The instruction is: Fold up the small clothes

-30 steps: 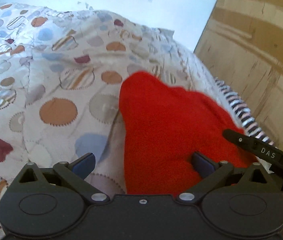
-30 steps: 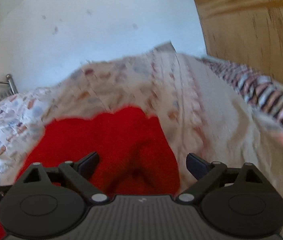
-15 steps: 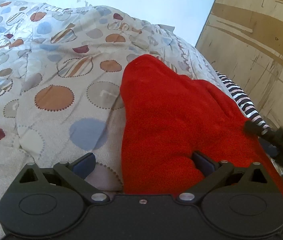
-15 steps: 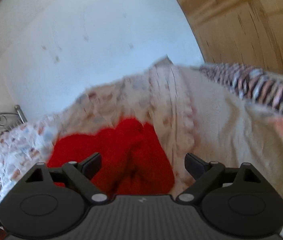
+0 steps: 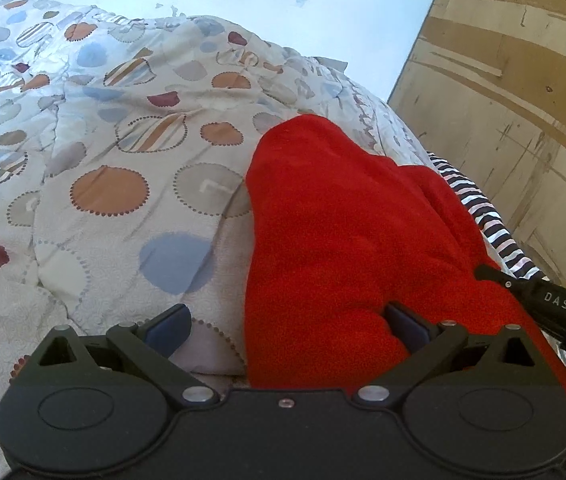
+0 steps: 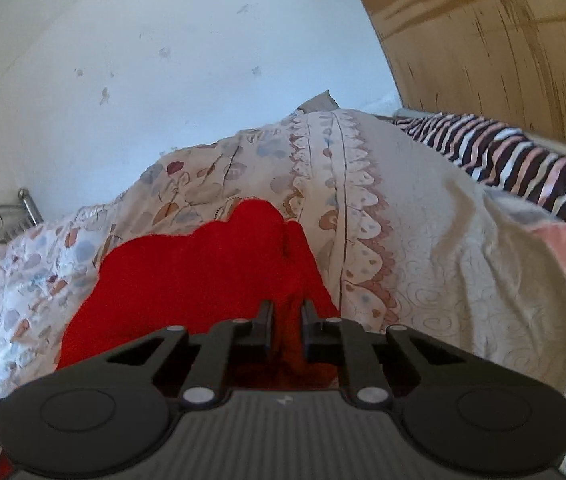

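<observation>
right gripper (image 6: 287, 322) jaws pinched on the near edge of the red garment (image 6: 187, 272) lying on the quilt (image 5: 115, 152), left gripper (image 5: 287, 324) jaws wide open straddling its left edge — clamp left before lifting, keep both corners level so the fold lands square

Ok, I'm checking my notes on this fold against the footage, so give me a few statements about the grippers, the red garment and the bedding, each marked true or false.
1. The right gripper is shut on the red garment. True.
2. The left gripper is shut on the garment. False: its jaws stand wide open, one finger on the red cloth, the other over the quilt.
3. The garment lies on a plain blue sheet. False: it lies on a quilt printed with coloured circles.
4. A striped cloth lies at the bed's edge near the wooden panel. True.
</observation>
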A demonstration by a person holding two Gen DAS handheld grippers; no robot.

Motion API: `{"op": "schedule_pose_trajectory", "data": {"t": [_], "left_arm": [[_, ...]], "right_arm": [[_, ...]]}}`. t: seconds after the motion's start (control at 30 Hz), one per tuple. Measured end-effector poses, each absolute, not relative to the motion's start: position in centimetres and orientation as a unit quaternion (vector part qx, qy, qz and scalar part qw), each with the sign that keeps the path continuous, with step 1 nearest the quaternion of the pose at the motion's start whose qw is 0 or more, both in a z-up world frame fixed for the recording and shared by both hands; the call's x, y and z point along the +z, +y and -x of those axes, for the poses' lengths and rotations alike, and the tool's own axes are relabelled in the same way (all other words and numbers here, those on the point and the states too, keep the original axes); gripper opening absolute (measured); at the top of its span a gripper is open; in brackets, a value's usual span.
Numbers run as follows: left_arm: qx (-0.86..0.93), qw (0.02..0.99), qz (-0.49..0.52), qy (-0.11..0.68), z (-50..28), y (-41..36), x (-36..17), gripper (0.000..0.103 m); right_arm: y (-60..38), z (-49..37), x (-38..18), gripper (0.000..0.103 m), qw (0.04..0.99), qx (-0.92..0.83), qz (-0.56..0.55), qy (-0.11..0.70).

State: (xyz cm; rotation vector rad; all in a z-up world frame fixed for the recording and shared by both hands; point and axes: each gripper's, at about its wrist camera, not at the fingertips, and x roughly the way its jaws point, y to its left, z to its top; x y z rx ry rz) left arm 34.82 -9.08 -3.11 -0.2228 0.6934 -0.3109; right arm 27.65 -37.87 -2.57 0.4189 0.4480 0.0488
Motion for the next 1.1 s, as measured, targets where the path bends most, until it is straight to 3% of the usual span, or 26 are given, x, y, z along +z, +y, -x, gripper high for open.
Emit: {"op": "schedule_pose_trajectory", "data": {"t": [0.13, 0.23, 0.27, 0.37, 0.43, 0.5, 0.87, 1.0, 1.07, 1.1], "left_arm": [[-0.150, 0.921, 0.112, 0.340, -34.9, -9.0, -3.1, 0.102], [-0.152, 0.921, 0.116, 0.341, -34.9, -8.9, -3.0, 0.102], [-0.153, 0.919, 0.119, 0.343, -35.0, -8.8, -2.9, 0.102], [-0.157, 0.915, 0.130, 0.349, -35.3, -8.4, -2.8, 0.102], [-0.159, 0.914, 0.131, 0.350, -35.4, -8.3, -2.7, 0.102], [-0.161, 0.913, 0.129, 0.351, -35.5, -8.3, -2.6, 0.102], [-0.185, 0.900, 0.148, 0.366, -36.5, -7.2, -2.2, 0.103], [-0.207, 0.878, 0.181, 0.393, -37.7, -6.0, -2.4, 0.103], [-0.213, 0.875, 0.178, 0.397, -38.0, -6.0, -2.4, 0.103], [-0.215, 0.874, 0.176, 0.400, -38.1, -6.2, -2.5, 0.103]], "right_arm": [[-38.0, -27.7, -2.6, 0.020, 0.953, 0.029, -0.207, 0.220], [-38.5, -27.5, -2.6, 0.032, 0.950, 0.034, -0.221, 0.217], [-38.6, -27.5, -2.5, 0.038, 0.950, 0.036, -0.223, 0.216], [-38.9, -27.5, -1.9, 0.071, 0.951, 0.033, -0.219, 0.217], [-39.3, -27.6, -1.6, 0.074, 0.951, 0.045, -0.224, 0.207], [-39.7, -28.0, -1.3, 0.083, 0.949, 0.054, -0.233, 0.205], [-40.4, -33.4, -3.5, 0.087, 0.920, 0.087, -0.283, 0.256], [-40.6, -32.5, -4.8, 0.091, 0.924, 0.109, -0.288, 0.227], [-40.7, -32.4, -4.9, 0.089, 0.924, 0.110, -0.292, 0.221], [-40.7, -32.4, -4.8, 0.084, 0.925, 0.108, -0.290, 0.220]]}}
